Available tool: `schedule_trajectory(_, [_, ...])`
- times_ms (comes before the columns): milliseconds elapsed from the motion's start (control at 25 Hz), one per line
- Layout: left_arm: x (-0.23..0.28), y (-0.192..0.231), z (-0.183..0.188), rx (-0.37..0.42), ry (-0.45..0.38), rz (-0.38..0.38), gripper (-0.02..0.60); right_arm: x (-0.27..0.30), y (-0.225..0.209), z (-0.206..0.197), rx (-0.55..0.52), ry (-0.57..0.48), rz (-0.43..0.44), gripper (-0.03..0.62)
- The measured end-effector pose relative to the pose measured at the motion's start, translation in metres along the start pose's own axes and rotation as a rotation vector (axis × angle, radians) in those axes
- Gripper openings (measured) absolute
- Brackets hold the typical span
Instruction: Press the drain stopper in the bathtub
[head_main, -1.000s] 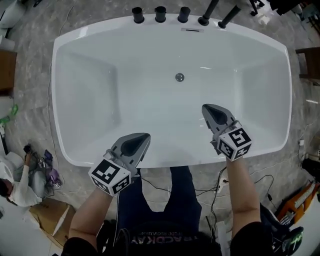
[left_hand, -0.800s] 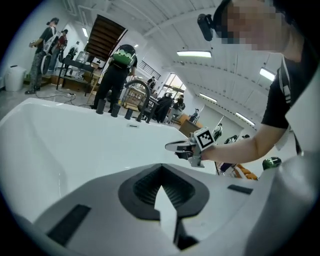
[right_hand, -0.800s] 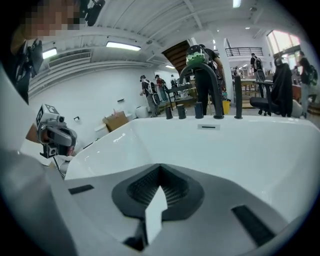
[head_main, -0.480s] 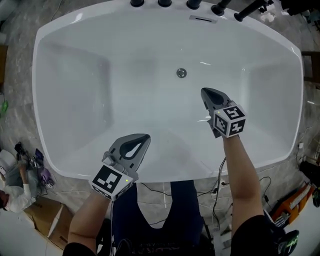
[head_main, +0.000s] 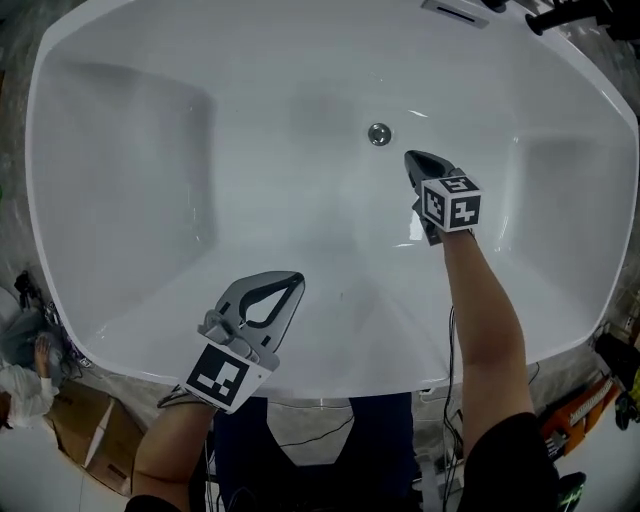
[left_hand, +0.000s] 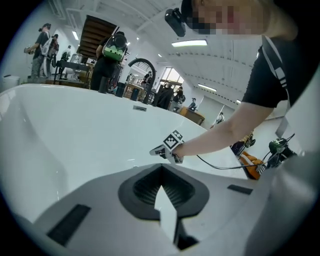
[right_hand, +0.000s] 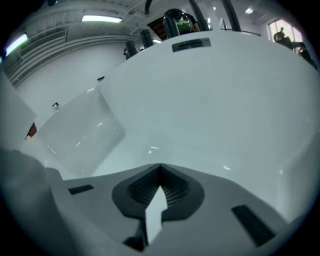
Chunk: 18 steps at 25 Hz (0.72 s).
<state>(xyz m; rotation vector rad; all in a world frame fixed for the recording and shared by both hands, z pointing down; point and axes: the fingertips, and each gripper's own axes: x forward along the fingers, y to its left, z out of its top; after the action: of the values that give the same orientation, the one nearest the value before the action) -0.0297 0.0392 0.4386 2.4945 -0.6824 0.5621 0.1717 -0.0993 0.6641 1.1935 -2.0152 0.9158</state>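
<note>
Head view: your shut, empty right tongs (head_main: 413, 160) have advanced just beside the drain stopper (head_main: 379, 134), so pressing looks next. Your left tongs (head_main: 293, 282) idle near you, likewise shut and empty.

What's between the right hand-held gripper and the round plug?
Only bare bathtub floor, in the head view, lies between the right hand-held gripper and the drain stopper.

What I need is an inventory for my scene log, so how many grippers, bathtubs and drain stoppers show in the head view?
grey handheld grippers with marker cubes: 2, the left gripper and the right gripper
white oval bathtub: 1
round metal drain stopper: 1
Total: 4
</note>
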Motion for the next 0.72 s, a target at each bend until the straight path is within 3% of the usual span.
schedule_trajectory(160, [0.009, 0.009, -0.018, 0.064, 0.041, -0.023, 0.006, 0.042, -0.019, -0.013, -0.027, 0.044, -0.024, 0.009])
schedule_trajectory(360, [0.015, 0.015, -0.041, 0.083, 0.108, -0.050, 0.006, 0.087, -0.036, -0.038, -0.045, 0.103, -0.055, 0.009])
schedule_trajectory(720, [0.021, 0.025, -0.074, 0.033, 0.157, -0.039, 0.006, 0.142, -0.063, -0.069, -0.065, 0.149, -0.114, 0.009])
